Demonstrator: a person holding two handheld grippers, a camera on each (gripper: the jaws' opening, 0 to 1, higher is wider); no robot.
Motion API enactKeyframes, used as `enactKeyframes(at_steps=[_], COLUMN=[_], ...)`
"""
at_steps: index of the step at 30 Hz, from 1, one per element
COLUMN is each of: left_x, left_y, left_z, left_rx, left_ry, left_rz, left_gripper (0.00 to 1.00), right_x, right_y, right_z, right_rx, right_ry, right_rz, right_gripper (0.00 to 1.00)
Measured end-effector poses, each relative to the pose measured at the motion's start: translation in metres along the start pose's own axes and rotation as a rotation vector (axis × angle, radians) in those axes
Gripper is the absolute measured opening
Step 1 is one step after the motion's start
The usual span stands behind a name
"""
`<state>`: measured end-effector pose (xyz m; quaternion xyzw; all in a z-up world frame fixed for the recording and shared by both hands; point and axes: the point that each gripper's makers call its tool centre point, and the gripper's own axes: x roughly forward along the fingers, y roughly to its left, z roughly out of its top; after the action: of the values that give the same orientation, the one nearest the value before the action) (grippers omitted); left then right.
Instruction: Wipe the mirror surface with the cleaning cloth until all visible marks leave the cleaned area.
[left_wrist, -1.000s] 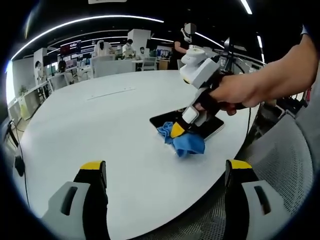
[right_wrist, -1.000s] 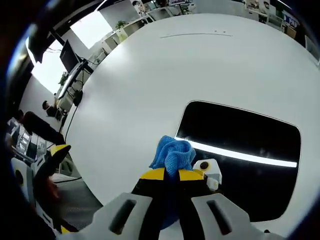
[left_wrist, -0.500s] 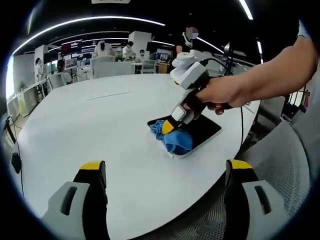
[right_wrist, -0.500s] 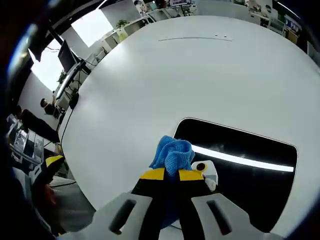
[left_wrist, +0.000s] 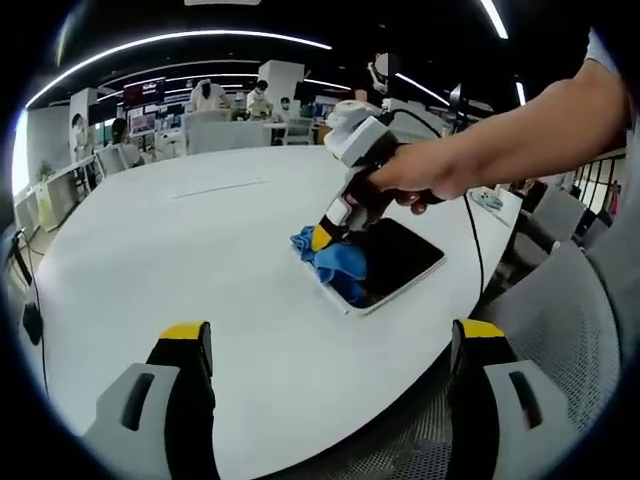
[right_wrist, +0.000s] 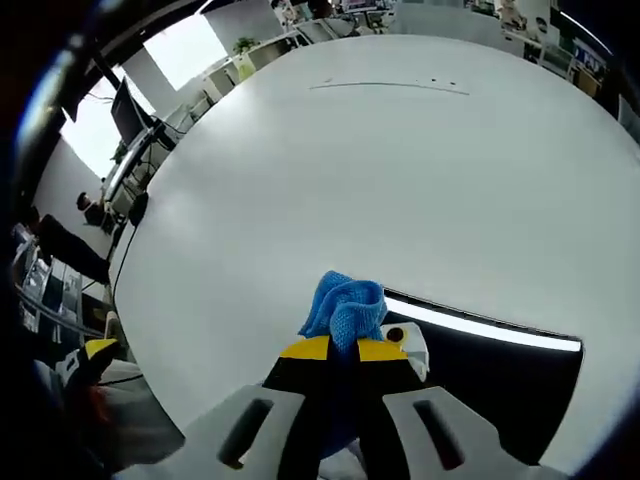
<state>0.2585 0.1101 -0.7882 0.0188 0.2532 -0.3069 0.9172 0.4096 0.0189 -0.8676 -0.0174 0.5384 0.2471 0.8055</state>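
A dark rectangular mirror (left_wrist: 398, 260) lies flat on the round white table (left_wrist: 180, 260), near its right edge. My right gripper (left_wrist: 328, 240), held by a hand, is shut on a bunched blue cleaning cloth (left_wrist: 333, 262) and presses it onto the mirror's far-left edge. In the right gripper view the cloth (right_wrist: 345, 304) sticks out past my shut right gripper (right_wrist: 343, 347), with the mirror (right_wrist: 490, 375) stretching to the right and reflecting a ceiling light strip. My left gripper (left_wrist: 330, 345) hovers open above the table's near side, apart from the mirror, with nothing between its fingers.
The white table (right_wrist: 380, 170) spreads wide beyond the mirror, with a thin seam line (right_wrist: 390, 87) far across it. A cable (left_wrist: 472, 258) hangs off the table's right edge. Desks and people (left_wrist: 205, 98) stand in the background.
The right gripper has dragged the cloth across the mirror toward its far-left edge. The left gripper stays open in place.
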Motion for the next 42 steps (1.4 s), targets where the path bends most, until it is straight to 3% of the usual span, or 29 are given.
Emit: enactKeyframes(at_steps=[21,33,42], left_x=[0.0,0.0,0.0], left_y=[0.002,0.004,0.004], left_z=[-0.001,-0.001,-0.001], left_rx=[0.001,0.0,0.004], left_ry=[0.006,0.008,0.011], left_rz=[0.01,0.017,0.017], left_gripper=[0.99,0.99,0.99], right_x=[0.007,0.001,-0.005], right_y=[-0.011,-0.009,-0.019], right_z=[0.024,0.02,0.016], right_rx=[-0.014,-0.006,-0.002], right_ry=[-0.007,-0.007,-0.008], right_rz=[-0.022,-0.003,-0.015], right_gripper=[0.02,0.02,0.02])
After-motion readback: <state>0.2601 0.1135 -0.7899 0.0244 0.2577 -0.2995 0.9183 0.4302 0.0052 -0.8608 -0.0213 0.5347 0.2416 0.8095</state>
